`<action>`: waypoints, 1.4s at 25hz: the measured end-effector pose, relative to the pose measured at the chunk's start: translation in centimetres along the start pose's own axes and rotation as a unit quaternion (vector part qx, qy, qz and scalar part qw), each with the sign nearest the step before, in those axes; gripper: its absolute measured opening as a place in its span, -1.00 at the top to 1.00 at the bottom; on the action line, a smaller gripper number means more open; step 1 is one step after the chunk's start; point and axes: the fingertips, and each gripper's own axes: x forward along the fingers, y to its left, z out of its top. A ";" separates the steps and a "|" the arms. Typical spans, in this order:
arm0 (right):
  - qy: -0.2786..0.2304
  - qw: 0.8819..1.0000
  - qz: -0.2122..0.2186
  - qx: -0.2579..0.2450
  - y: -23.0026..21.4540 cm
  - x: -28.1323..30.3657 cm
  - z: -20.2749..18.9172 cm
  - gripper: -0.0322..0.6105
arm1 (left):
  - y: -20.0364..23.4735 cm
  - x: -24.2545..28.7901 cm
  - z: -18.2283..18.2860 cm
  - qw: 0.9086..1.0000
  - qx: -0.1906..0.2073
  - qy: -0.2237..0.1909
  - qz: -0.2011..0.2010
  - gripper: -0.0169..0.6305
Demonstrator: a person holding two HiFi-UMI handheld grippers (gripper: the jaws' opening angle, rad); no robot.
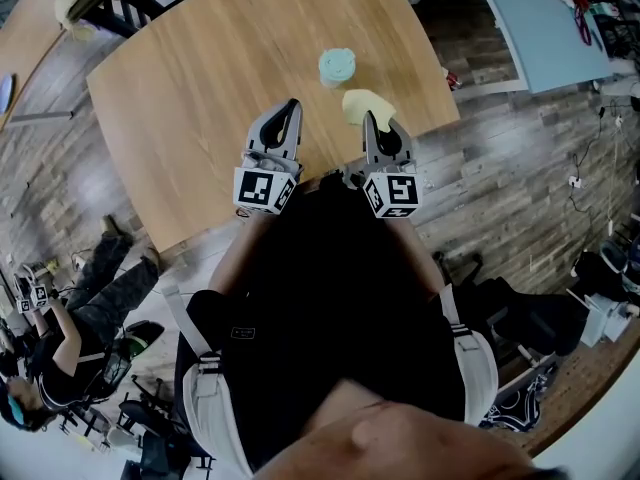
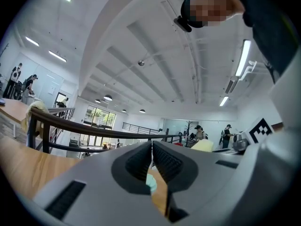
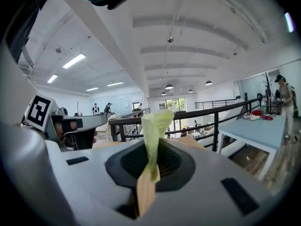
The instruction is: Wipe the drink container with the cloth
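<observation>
A mint-green drink container (image 1: 337, 67) stands on the wooden table (image 1: 200, 88), past both grippers. A pale yellow cloth (image 1: 360, 103) is pinched in my right gripper (image 1: 371, 119), just to the near right of the container. In the right gripper view the cloth (image 3: 155, 124) sticks up from between the shut jaws of the right gripper (image 3: 152, 160). My left gripper (image 1: 291, 106) is shut with nothing in it, near and left of the container. In the left gripper view, a sliver of the container (image 2: 151, 183) shows under the left gripper (image 2: 152, 147).
The table's near edge (image 1: 190, 243) runs just under the grippers. Beyond the table stands a black railing (image 2: 70, 126). A light blue table (image 1: 540, 18) is at the far right. A seated person (image 1: 60, 338) is on the floor at the left.
</observation>
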 end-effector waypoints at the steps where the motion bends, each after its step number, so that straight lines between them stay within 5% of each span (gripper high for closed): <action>1: -0.002 1.000 -0.001 -0.001 0.1 0.0 0.0 0.77 | 0.0 -0.1 -0.1 1.000 0.000 0.001 -0.001 0.87; 35: 0.000 1.000 0.003 -0.009 0.8 1.0 -0.4 0.77 | 0.1 0.4 -2.5 0.999 -0.014 0.028 -0.012 0.87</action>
